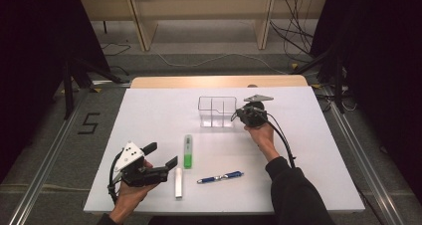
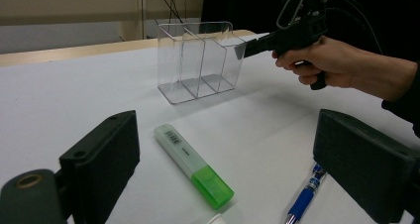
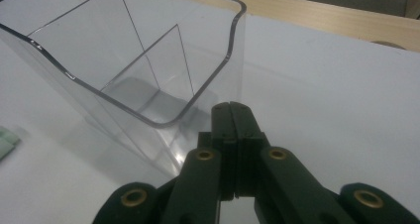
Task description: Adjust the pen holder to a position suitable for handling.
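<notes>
Clear organisers: one, three compartments
Green highlighters: one
Blue pens: one
White sticks: one
Grippers: two, left, right

Our left tongs are black, with broad flat jaws, a brass-ringed hole near the base, a white plate dotted black on top and a black cable looping behind. Our right tongs carry a grey three-cornered plate, brass-ringed screws and a black cable running along a dark sleeve.
</notes>
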`<action>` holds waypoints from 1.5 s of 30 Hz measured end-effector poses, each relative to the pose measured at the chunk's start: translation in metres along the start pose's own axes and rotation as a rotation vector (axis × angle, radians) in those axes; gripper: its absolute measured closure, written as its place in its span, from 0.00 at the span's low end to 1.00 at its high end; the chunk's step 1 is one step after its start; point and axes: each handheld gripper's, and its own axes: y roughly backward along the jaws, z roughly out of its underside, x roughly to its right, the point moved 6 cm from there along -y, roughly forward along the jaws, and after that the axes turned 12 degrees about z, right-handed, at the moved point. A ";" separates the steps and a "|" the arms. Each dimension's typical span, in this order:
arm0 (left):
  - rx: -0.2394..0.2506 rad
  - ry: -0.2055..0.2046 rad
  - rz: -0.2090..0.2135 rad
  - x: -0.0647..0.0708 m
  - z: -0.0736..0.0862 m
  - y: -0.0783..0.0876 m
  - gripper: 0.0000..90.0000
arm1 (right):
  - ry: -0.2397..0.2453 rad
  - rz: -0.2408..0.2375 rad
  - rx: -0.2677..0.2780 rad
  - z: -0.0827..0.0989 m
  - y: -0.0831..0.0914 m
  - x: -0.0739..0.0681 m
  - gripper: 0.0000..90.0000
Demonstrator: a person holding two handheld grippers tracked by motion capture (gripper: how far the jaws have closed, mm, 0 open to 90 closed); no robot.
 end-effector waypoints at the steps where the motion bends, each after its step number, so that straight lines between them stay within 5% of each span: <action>1: 0.001 0.000 -0.001 0.000 0.000 0.000 0.11 | 0.006 -0.001 0.000 0.000 0.000 0.000 1.00; 11: 0.008 0.006 -0.002 0.000 0.000 0.001 0.11 | 0.024 0.000 -0.012 0.004 0.012 0.010 0.91; 18: 0.003 0.003 -0.004 0.000 0.000 0.000 0.11 | 0.021 -0.056 0.004 0.008 0.036 0.015 0.74; 28: 0.000 0.004 0.000 0.000 0.001 0.000 0.11 | 0.078 -0.166 0.018 0.007 0.073 -0.002 0.47; 45: 0.007 0.012 0.001 0.000 0.000 0.000 0.11 | 0.157 -0.295 -0.005 0.003 0.098 -0.037 0.33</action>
